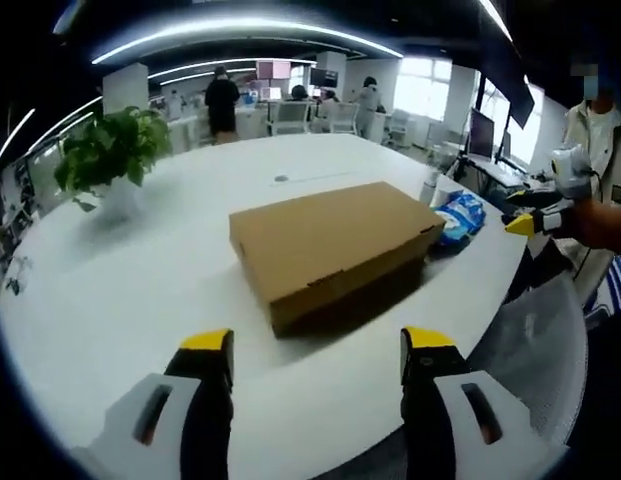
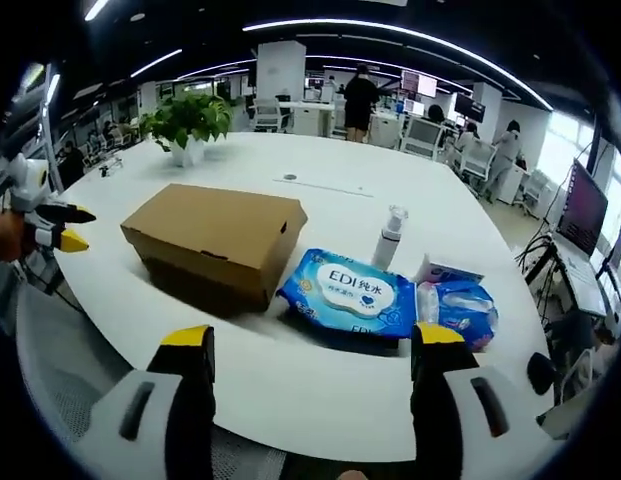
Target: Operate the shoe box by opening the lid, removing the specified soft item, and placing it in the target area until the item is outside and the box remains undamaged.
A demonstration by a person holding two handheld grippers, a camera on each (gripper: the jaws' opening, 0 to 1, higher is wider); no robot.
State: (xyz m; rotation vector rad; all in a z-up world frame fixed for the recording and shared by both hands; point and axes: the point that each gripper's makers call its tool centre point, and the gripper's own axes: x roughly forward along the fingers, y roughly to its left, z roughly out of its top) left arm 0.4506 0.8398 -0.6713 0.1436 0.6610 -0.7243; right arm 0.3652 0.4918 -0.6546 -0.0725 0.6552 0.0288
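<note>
A brown cardboard shoe box (image 1: 330, 245) (image 2: 215, 235) lies shut on the white table (image 1: 140, 290) (image 2: 320, 390). My left gripper (image 1: 318, 345) hovers open in front of the box, nothing between its black, yellow-tipped fingers. My right gripper (image 2: 312, 340) is open too, above the table edge near the blue wet-wipes pack (image 2: 352, 293). In the left gripper view the right gripper (image 1: 535, 220) shows at the right, held by a hand. In the right gripper view the left gripper (image 2: 55, 228) shows at the far left.
A potted plant (image 1: 115, 150) (image 2: 190, 125) stands at the table's far side. A white spray bottle (image 2: 389, 238) and a smaller blue packet (image 2: 460, 305) sit by the wipes (image 1: 460, 218). Mesh chair backs (image 1: 535, 340) stand at the table edge. People stand in the office behind.
</note>
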